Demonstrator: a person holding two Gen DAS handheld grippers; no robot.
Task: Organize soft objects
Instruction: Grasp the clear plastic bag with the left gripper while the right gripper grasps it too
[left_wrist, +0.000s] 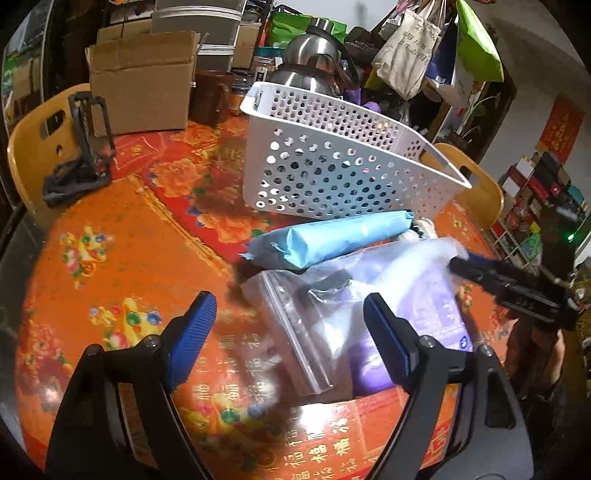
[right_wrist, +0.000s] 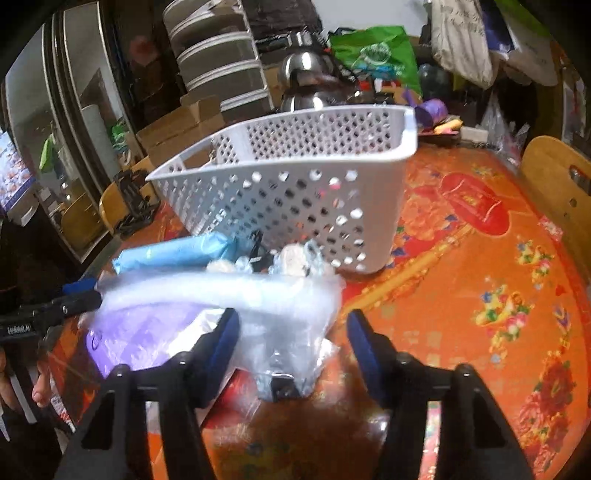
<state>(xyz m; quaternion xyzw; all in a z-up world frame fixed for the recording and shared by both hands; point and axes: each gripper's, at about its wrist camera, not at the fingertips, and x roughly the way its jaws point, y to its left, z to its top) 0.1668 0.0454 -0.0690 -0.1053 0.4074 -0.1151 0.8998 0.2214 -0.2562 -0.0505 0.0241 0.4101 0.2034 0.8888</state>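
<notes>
A white perforated basket (left_wrist: 332, 162) (right_wrist: 295, 192) stands on the round table with its orange-red cloth (left_wrist: 110, 240). In front of it lies a soft blue pack (left_wrist: 332, 236) (right_wrist: 173, 251). Nearer me is a clear zip bag (left_wrist: 295, 325) (right_wrist: 280, 325) lying over a purple pack (left_wrist: 436, 314) (right_wrist: 140, 332). A small white fluffy item (right_wrist: 291, 258) sits by the basket's foot. My left gripper (left_wrist: 291, 332) is open just above the bag's zip end. My right gripper (right_wrist: 293, 343) (left_wrist: 480, 273) is open with crumpled bag between its fingers, pads not pressing.
A cardboard box (left_wrist: 144, 81), a black stand (left_wrist: 88, 129) and steel kettles (left_wrist: 310, 55) crowd the far side of the table. Wooden chairs (left_wrist: 33, 147) (right_wrist: 557, 177) flank it. Bags hang at the back right (left_wrist: 406, 48). A person's hand (right_wrist: 37, 391) holds the left tool.
</notes>
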